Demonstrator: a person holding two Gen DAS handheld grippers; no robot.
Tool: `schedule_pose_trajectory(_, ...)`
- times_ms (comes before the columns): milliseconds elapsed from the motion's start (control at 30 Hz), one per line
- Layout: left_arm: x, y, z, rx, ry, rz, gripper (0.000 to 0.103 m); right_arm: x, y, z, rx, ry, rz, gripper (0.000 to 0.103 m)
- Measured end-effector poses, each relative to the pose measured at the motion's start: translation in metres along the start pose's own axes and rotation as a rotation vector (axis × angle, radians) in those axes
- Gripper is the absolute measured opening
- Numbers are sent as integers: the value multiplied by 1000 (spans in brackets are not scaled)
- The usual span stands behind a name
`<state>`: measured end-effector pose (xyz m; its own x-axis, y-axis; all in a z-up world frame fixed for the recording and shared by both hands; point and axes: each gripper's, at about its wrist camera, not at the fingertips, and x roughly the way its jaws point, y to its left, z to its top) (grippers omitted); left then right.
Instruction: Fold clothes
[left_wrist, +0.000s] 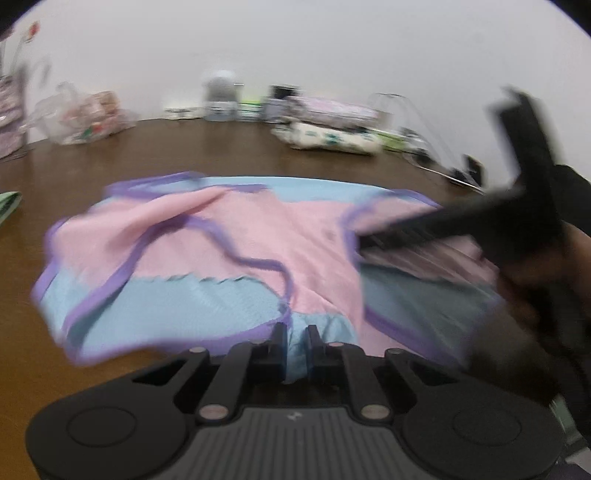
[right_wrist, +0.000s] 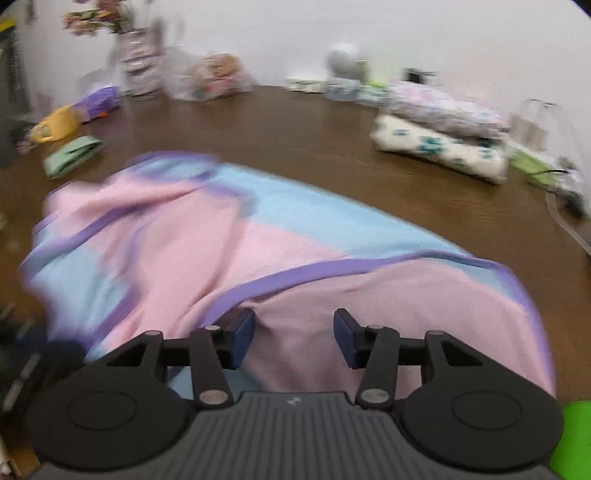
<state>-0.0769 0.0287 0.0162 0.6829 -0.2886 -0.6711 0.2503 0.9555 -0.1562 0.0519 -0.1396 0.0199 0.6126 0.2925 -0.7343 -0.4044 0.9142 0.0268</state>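
A pink and light-blue garment with purple trim (left_wrist: 229, 258) lies spread on the brown table; it also fills the right wrist view (right_wrist: 229, 243). My left gripper (left_wrist: 295, 339) is shut on the garment's near blue edge. My right gripper (right_wrist: 294, 332) is open, its fingers (right_wrist: 242, 332) standing wide apart over the pink cloth at the garment's right side. In the left wrist view the right gripper (left_wrist: 373, 243) reaches in from the right, blurred, low over the pink part. Both views are motion-blurred.
Folded clothes (right_wrist: 439, 144) are stacked at the back right of the brown table (right_wrist: 280, 129). A green folded piece (right_wrist: 72, 155), a yellow and a purple item lie at the left. A plastic bag (left_wrist: 85, 118), a vase and small boxes line the wall.
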Motion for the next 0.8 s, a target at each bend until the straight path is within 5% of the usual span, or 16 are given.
schedule_pose_trajectory(100, -9, 8, 1, -23, 10, -56, 32, -9, -21, -2, 82, -9, -12, 46)
schedule_pose_trajectory(200, -22, 38, -3, -93, -37, -10, 54, -43, -30, -22, 100, -74, 137, 46)
schedule_pose_trajectory(400, -25, 78, -10, -105, -53, 80, 53, -72, -22, -66, 112, -62, 277, 46)
schedule_pose_trajectory(500, -23, 93, -7, -107, -62, 192, 52, -79, 0, -83, 34, -62, 322, 45)
schedule_pose_trajectory(633, -25, 109, -3, -143, -56, 326, 46, -78, 14, -89, -28, -51, 216, 16)
schedule_pose_trajectory(700, -31, 110, 1, -190, -54, 293, 44, -80, 8, -88, 3, -42, 207, 16)
schedule_pose_trajectory(800, -38, 92, 3, -167, -95, 83, 57, -85, 5, -87, 11, -61, 223, 17)
